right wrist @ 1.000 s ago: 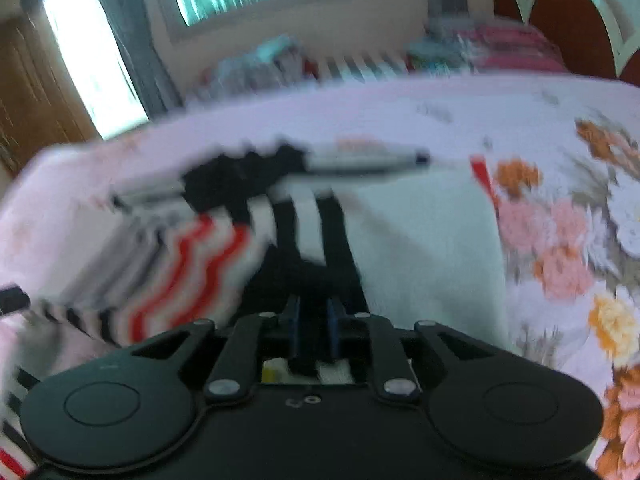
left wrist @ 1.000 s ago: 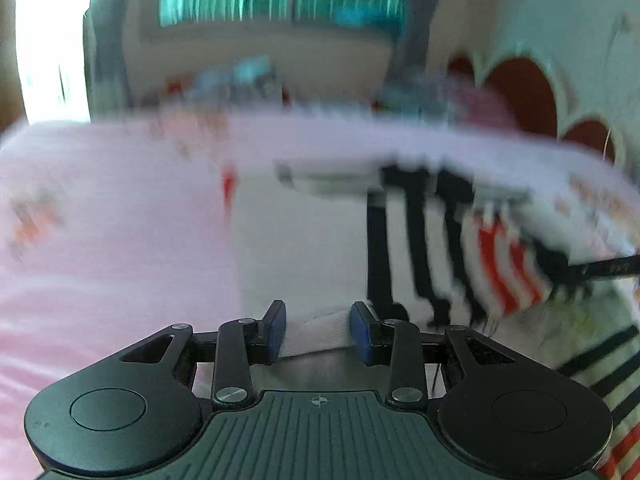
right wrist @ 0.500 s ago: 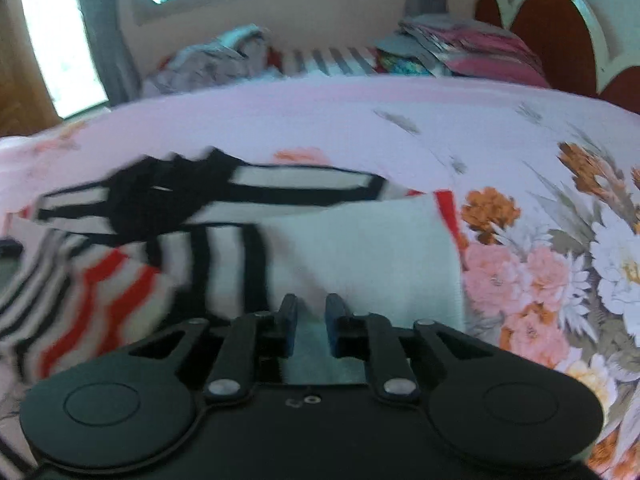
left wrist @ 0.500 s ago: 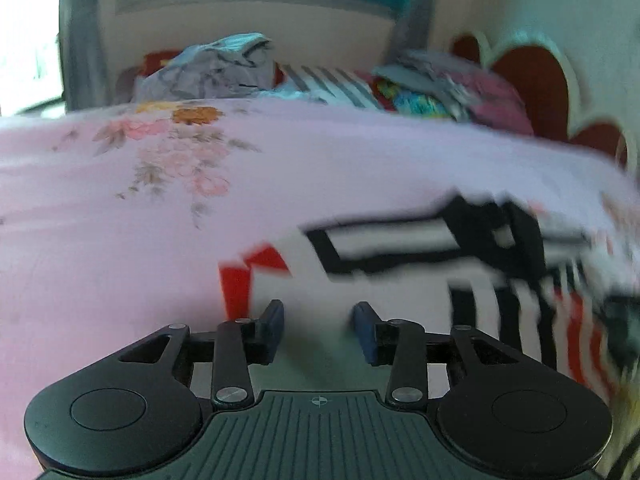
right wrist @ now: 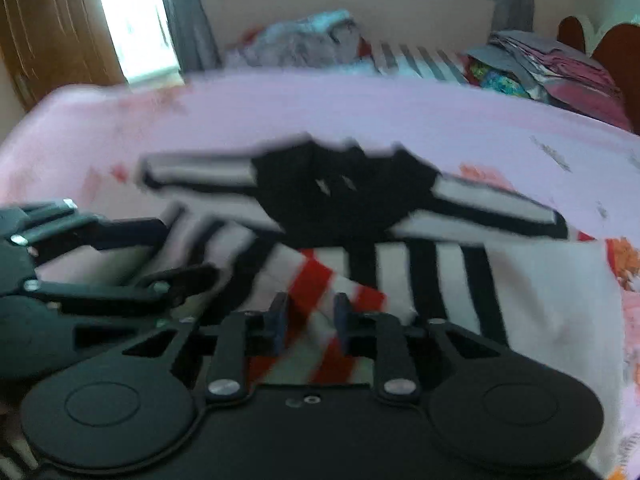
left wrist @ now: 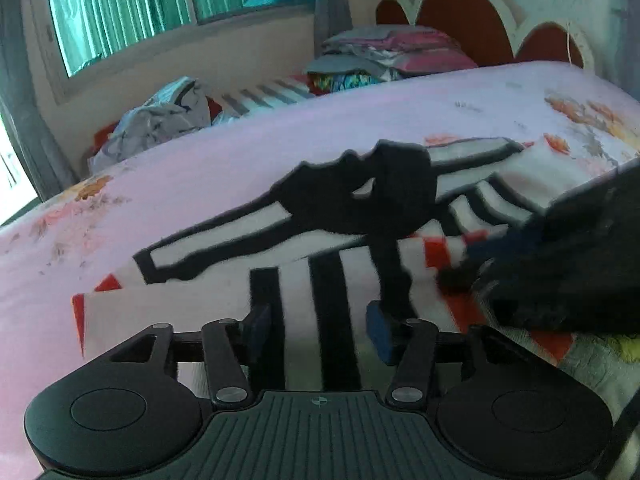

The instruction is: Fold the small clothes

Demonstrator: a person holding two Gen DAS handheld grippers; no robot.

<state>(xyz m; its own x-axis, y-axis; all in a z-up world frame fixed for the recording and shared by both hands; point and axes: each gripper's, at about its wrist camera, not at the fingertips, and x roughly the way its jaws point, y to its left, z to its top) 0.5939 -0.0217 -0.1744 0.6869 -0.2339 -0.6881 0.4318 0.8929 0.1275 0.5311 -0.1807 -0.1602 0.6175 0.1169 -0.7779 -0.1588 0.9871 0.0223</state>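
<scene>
A small white garment (left wrist: 224,304) with black stripes, a black patch and red-striped parts lies spread on the pink floral bedsheet (left wrist: 200,168); it also shows in the right wrist view (right wrist: 552,304). My left gripper (left wrist: 318,326) is open just above the garment's black-striped part, nothing between its fingers. My right gripper (right wrist: 310,320) is open over a red-and-white striped fold (right wrist: 320,280). The right gripper appears as a dark blurred shape at the right of the left wrist view (left wrist: 560,248), and the left gripper shows at the left of the right wrist view (right wrist: 100,256).
A crumpled pile of clothes (left wrist: 160,120) and a folded stack (left wrist: 384,56) lie at the bed's far edge, under a window with green curtains (left wrist: 160,4). A red-and-white headboard (left wrist: 480,20) stands at the right. A wooden door (right wrist: 48,32) is at the left.
Both grippers have let go of the garment and opened wider. The garment has dropped flat on the bed. The two grippers have moved close together over its striped middle.
</scene>
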